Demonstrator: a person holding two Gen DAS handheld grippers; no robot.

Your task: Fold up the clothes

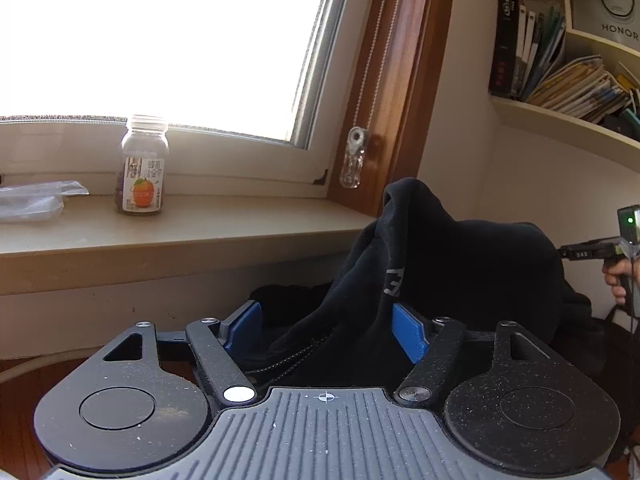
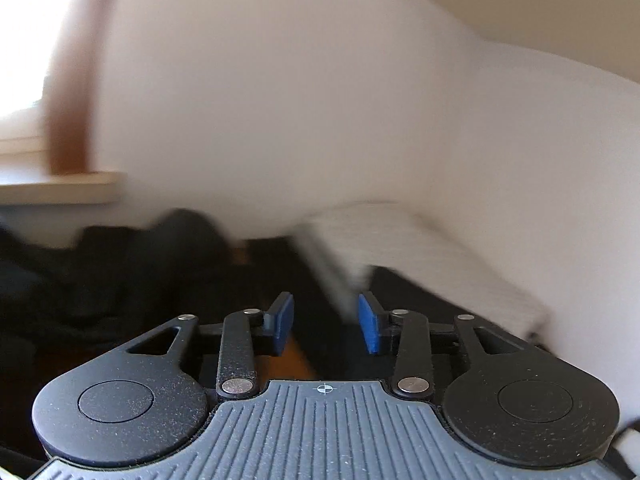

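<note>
A black zip-up garment [image 1: 440,264] is heaped on the table below the window sill, with one fold standing up in a peak at the right. My left gripper [image 1: 326,330] is open, its blue pads [image 1: 408,336] wide apart. The zipper edge of the garment lies loosely between them and is not pinched. At the right edge, a person's hand [image 1: 618,280] holds the other gripper's handle behind the heap. The right wrist view is blurred. There my right gripper [image 2: 326,322] is open over a wooden surface, with nothing between its pads. The dark garment [image 2: 120,272] lies to its left.
A jar with an orange label [image 1: 142,168] and a clear plastic bag [image 1: 32,200] sit on the window sill. A blind-cord weight [image 1: 354,156] hangs by the wooden frame. Bookshelves [image 1: 560,76] fill the upper right. A blurred white ribbed object [image 2: 420,248] lies ahead of the right gripper.
</note>
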